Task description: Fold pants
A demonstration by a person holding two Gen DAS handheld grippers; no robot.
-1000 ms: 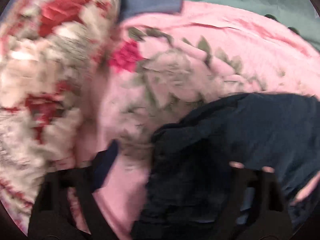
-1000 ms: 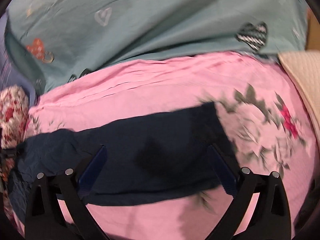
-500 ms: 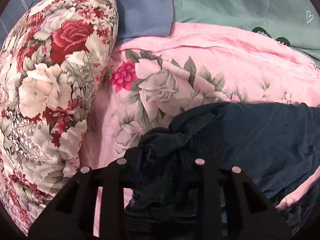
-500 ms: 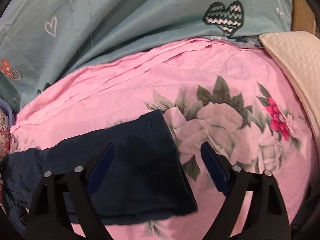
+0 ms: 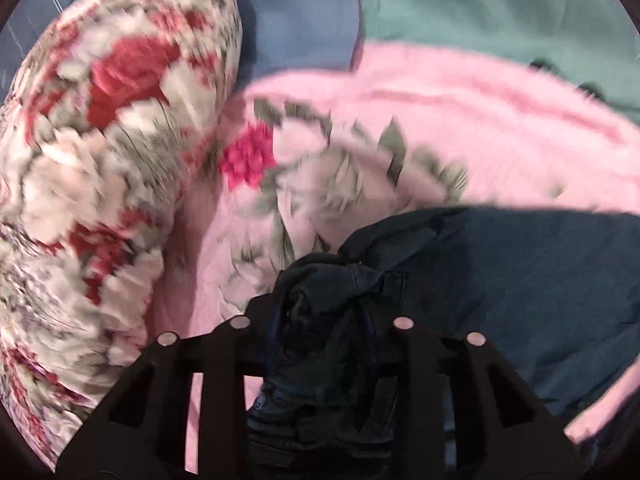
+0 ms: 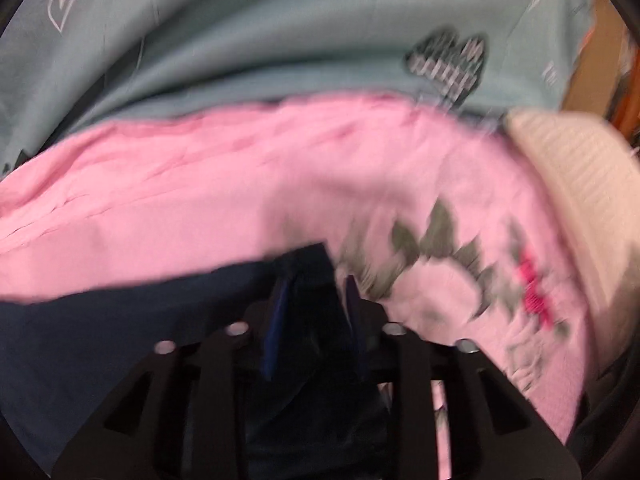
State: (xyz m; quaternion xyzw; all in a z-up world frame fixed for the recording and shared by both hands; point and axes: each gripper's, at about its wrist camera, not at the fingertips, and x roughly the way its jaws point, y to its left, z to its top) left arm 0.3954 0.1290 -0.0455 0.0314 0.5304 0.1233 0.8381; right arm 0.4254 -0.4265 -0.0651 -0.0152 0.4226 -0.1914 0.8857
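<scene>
The dark navy pants (image 5: 520,280) lie across a pink floral bedspread (image 5: 460,120), stretching from the near centre of the left wrist view off toward the right, where the frame edge cuts them off. The left gripper (image 5: 324,320) has its fingers drawn together on a bunched, knotted wad of the pants' fabric; the cloth swells up between the black finger frames and hides the pads, so the exact contact cannot be made out. To the left, a big rose-print pillow (image 5: 100,160) presses against the bedspread, smeared by motion blur. Beyond it, at the far side, sit a blue cloth (image 5: 304,20) and a teal sheet (image 5: 500,12), both cut off by the round lens edge.

In the right wrist view the whole picture is blurred. The right gripper (image 6: 316,304) has its blue-padded fingers (image 6: 276,320) close together, pinching the far right corner of the pants (image 6: 120,340), whose dark cloth runs off to the near left. The pink bedspread (image 6: 240,180) spreads beyond, with the teal sheet (image 6: 280,40) and its heart motifs farther back. A cream quilted cover (image 6: 580,184) lies at the right, partly out of frame.
</scene>
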